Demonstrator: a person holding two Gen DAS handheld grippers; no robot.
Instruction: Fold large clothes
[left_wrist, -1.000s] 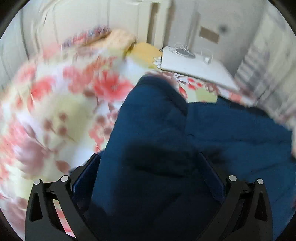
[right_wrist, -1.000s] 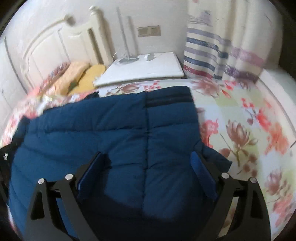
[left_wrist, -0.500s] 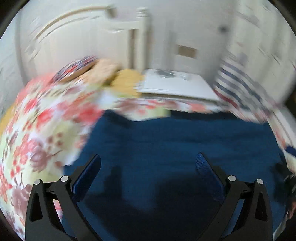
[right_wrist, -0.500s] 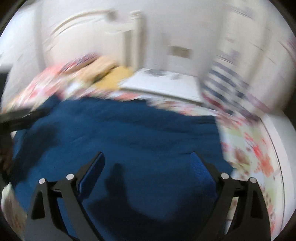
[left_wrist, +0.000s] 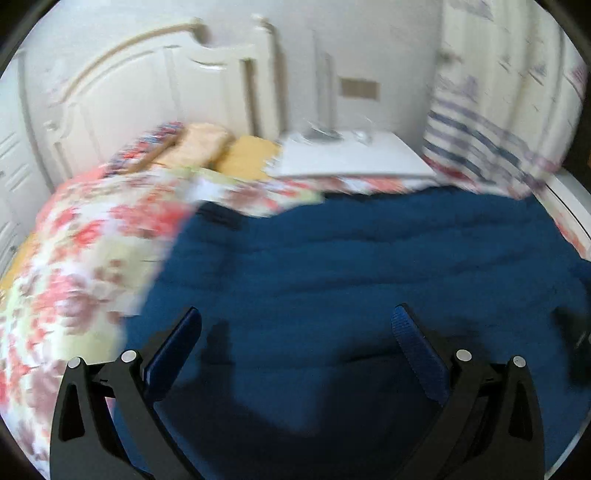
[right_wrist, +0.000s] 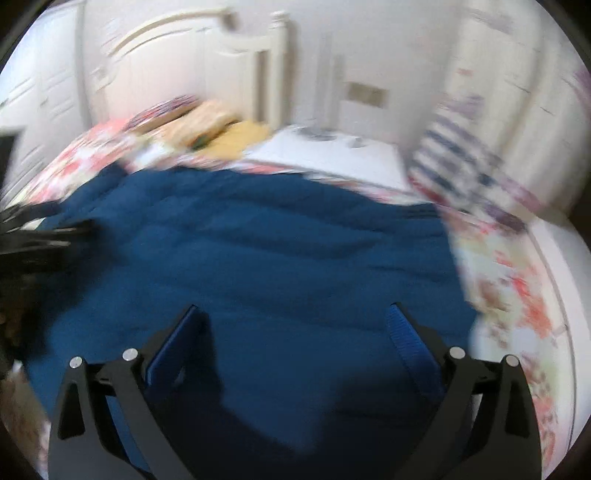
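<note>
A large dark blue quilted coat lies spread flat on the floral bedspread; it also fills the right wrist view. My left gripper is open and empty, hovering above the coat's near part. My right gripper is open and empty too, above the coat's near right part. The left gripper shows as a dark blurred shape at the left edge of the right wrist view. Both views are motion-blurred.
A white headboard and pillows stand at the far end of the bed. A white nightstand with small items is beyond the coat. A striped curtain hangs at the right. Floral bedspread lies right of the coat.
One second ago a fold of the coat sat between the left fingers; now the coat lies flat and both grippers have pulled back and up. Both views have swung toward the headboard.
</note>
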